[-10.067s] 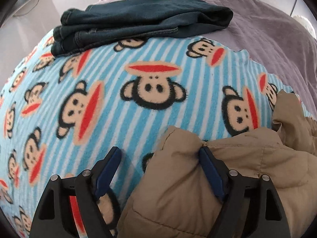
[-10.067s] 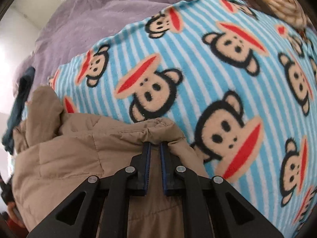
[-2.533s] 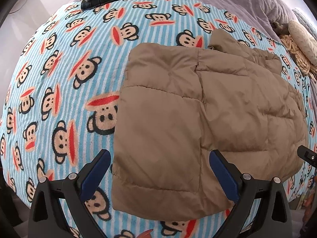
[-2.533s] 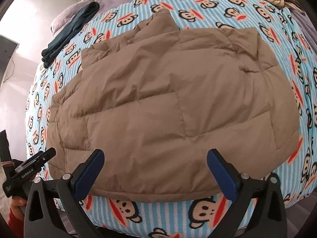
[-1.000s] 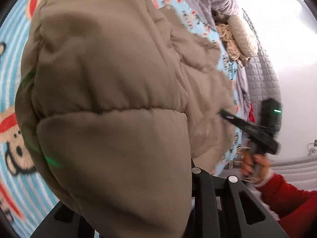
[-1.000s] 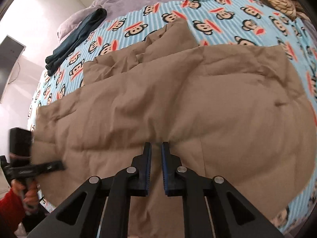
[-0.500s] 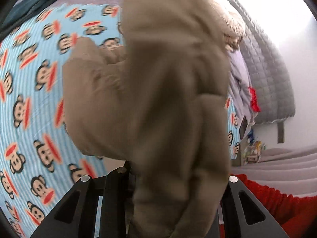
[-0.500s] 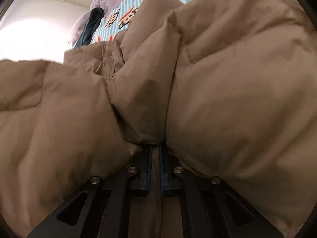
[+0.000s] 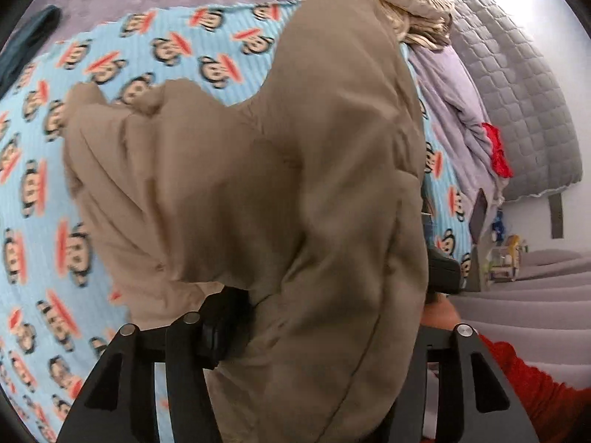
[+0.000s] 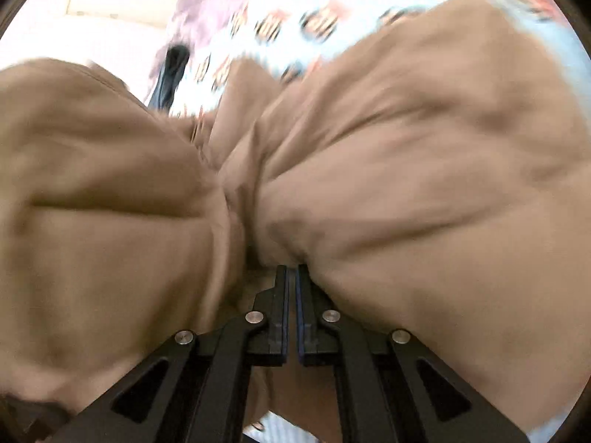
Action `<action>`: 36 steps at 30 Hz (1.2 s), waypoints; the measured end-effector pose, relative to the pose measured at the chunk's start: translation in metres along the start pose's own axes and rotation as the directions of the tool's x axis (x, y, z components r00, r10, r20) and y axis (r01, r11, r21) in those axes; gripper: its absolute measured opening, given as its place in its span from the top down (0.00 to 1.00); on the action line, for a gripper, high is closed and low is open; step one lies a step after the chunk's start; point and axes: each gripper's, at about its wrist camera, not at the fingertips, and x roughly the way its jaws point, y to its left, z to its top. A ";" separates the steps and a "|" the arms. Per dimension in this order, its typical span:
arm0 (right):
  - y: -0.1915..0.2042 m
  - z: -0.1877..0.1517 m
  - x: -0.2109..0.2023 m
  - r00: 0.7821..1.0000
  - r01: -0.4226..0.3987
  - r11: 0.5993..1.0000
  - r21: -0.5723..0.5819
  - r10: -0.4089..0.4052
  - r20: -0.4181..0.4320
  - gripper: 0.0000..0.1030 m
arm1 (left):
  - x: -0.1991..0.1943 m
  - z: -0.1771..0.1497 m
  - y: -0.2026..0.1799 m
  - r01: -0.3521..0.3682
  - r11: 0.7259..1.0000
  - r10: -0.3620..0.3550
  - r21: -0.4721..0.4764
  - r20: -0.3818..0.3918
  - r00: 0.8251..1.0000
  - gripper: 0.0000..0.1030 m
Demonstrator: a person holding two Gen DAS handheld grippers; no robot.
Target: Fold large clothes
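Jaws of the left gripper (image 9: 314,317) were opening with a thick fold of the tan quilted puffer jacket (image 9: 258,192) bunched between them and draped over its right finger, while the right gripper (image 10: 291,277) was clenched on a pinch of the same jacket (image 10: 424,170), its blue-edged pads nearly meeting. The jacket hung raised and gathered above the middle of the bed, over the blue striped fleece blanket with monkey faces (image 9: 44,221), and a dark folded garment (image 9: 26,48) lay at the blanket's far left edge. A red sleeve (image 9: 535,395) showed at the lower right of the left wrist view.
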 end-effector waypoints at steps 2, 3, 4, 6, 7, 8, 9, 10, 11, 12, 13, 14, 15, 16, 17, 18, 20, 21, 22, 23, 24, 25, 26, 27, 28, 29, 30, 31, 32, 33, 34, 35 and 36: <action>-0.018 -0.004 -0.027 0.998 0.037 0.999 0.030 -0.039 0.048 0.96 | 0.018 0.007 -0.010 0.044 0.999 -0.044 0.028 -0.025 0.999 0.46; -0.029 -0.007 -0.041 0.995 0.059 0.997 0.053 -0.063 0.072 0.96 | 0.025 0.010 -0.014 0.061 0.997 -0.060 0.042 -0.036 0.998 0.42; -0.041 -0.011 -0.052 0.993 0.070 0.994 0.079 -0.077 0.088 0.96 | 0.035 0.014 -0.019 0.097 0.993 -0.093 0.069 -0.055 0.994 0.33; -0.059 -0.022 -0.068 0.990 0.084 0.988 0.127 -0.098 0.105 0.96 | 0.052 0.018 -0.028 0.116 0.988 -0.111 0.099 -0.062 0.992 0.32; -0.067 -0.027 -0.075 0.988 0.091 0.985 0.147 -0.108 0.112 0.96 | 0.061 0.023 -0.033 0.120 0.986 -0.112 0.114 -0.070 0.991 0.32; -0.072 -0.031 -0.080 0.987 0.093 0.983 0.159 -0.112 0.117 0.96 | 0.070 0.024 -0.036 0.123 0.985 -0.115 0.118 -0.075 0.991 0.31; -0.078 -0.037 -0.085 0.985 0.096 0.980 0.173 -0.118 0.123 0.95 | 0.079 0.028 -0.036 0.131 0.986 -0.124 0.106 -0.075 0.990 0.31; -0.081 -0.042 -0.091 0.984 0.102 0.978 0.184 -0.126 0.128 0.90 | 0.088 0.032 -0.035 0.149 0.985 -0.143 0.087 -0.077 0.987 0.31; -0.083 -0.046 -0.095 0.982 0.107 0.976 0.192 -0.134 0.133 0.76 | 0.096 0.038 -0.035 0.166 0.984 -0.160 0.072 -0.079 0.984 0.31; -0.085 -0.050 -0.099 0.981 0.111 0.974 0.196 -0.140 0.137 0.65 | 0.101 0.044 -0.036 0.176 0.982 -0.171 0.066 -0.079 0.982 0.31; -0.086 -0.056 -0.105 0.978 0.116 0.972 0.202 -0.148 0.147 0.41 | 0.106 0.048 -0.037 0.182 0.981 -0.177 0.063 -0.078 0.981 0.23; -0.086 -0.061 -0.110 0.976 0.117 0.972 0.205 -0.151 0.158 0.34 | 0.111 0.053 -0.039 0.182 0.982 -0.178 0.056 -0.078 0.981 0.22; -0.086 -0.068 -0.117 0.974 0.104 0.974 0.203 -0.141 0.176 0.34 | 0.116 0.056 -0.039 0.175 0.983 -0.170 0.057 -0.079 0.982 0.22; -0.083 -0.074 -0.124 0.975 0.078 0.978 0.193 -0.115 0.189 0.34 | 0.122 0.061 -0.042 0.162 0.985 -0.156 0.062 -0.085 0.984 0.22; -0.081 -0.079 -0.131 0.976 0.045 0.983 0.177 -0.081 0.201 0.34 | 0.127 0.065 -0.044 0.151 0.986 -0.145 0.068 -0.089 0.985 0.22; -0.075 -0.082 -0.138 0.975 0.004 0.989 0.149 -0.037 0.218 0.34 | 0.130 0.067 -0.044 0.146 0.987 -0.140 0.073 -0.090 0.986 0.22; -0.057 -0.089 -0.145 0.973 -0.050 0.996 0.078 0.032 0.227 0.34 | 0.134 0.070 -0.051 0.127 0.988 -0.118 0.092 -0.098 0.988 0.22; -0.048 -0.092 -0.146 0.975 -0.073 0.997 0.037 0.063 0.213 0.34 | 0.134 0.071 -0.051 0.122 0.988 -0.112 0.097 -0.100 0.989 0.22; -0.041 -0.093 -0.145 0.977 -0.088 0.996 0.007 0.085 0.195 0.34 | 0.135 0.071 -0.052 0.118 0.988 -0.108 0.098 -0.103 0.989 0.22; -0.034 -0.093 -0.140 0.979 -0.098 0.995 -0.014 0.099 0.178 0.34 | 0.134 0.072 -0.053 0.109 0.989 -0.098 0.099 -0.108 0.989 0.22; -0.028 -0.093 -0.134 0.981 -0.103 0.994 -0.022 0.105 0.165 0.34 | 0.132 0.072 -0.054 0.101 0.990 -0.090 0.101 -0.110 0.990 0.22; -0.024 -0.093 -0.126 0.981 -0.113 0.993 -0.019 0.115 0.159 0.34 | 0.126 0.072 -0.057 0.083 0.990 -0.071 0.113 -0.105 0.992 0.22; -0.023 -0.095 -0.122 0.980 -0.116 0.993 -0.012 0.117 0.161 0.34 | 0.116 0.072 -0.061 0.068 0.989 -0.058 0.134 -0.082 0.995 0.22; -0.021 -0.091 -0.116 0.981 -0.094 0.996 0.001 0.093 0.170 0.38 | 0.106 0.071 -0.063 0.054 0.987 -0.046 0.155 -0.052 0.998 0.22; -0.020 -0.088 -0.110 0.981 -0.060 0.998 0.016 0.056 0.185 0.62 | 0.089 0.069 -0.064 0.016 0.982 -0.019 0.187 0.012 1.000 0.22; -0.019 -0.086 -0.105 0.979 -0.045 0.998 0.031 0.038 0.202 0.80 | 0.068 0.068 -0.062 -0.044 0.977 0.025 0.210 0.096 0.995 0.22; -0.021 -0.084 -0.104 0.977 -0.026 0.998 0.049 0.015 0.213 0.81 | 0.054 0.068 -0.056 -0.091 0.974 0.059 0.208 0.155 0.986 0.22; -0.027 -0.083 -0.105 0.973 0.011 0.997 0.079 -0.029 0.227 0.84 | 0.042 0.069 -0.047 -0.133 0.972 0.093 0.191 0.202 0.975 0.22; -0.033 -0.082 -0.105 0.971 0.032 0.994 0.101 -0.055 0.232 0.85 | 0.035 0.070 -0.036 -0.171 0.971 0.130 0.165 0.233 0.964 0.22; -0.042 -0.084 -0.104 0.971 0.047 0.990 0.132 -0.077 0.228 0.85 | 0.029 0.072 -0.020 -0.220 0.968 0.183 0.123 0.256 0.949 0.22; -0.052 -0.086 -0.101 0.973 0.051 0.985 0.163 -0.086 0.216 0.85 | 0.029 0.076 -0.001 -0.269 0.960 0.241 0.076 0.261 0.935 0.22; -0.062 -0.090 -0.099 0.976 0.049 0.980 0.192 -0.088 0.201 0.85 | 0.033 0.079 0.017 -0.312 0.950 0.293 0.037 0.252 0.922 0.22; -0.072 -0.092 -0.096 0.979 0.045 0.975 0.217 -0.087 0.187 0.85 | 0.036 0.081 0.027 -0.327 0.945 0.314 0.014 0.247 0.917 0.22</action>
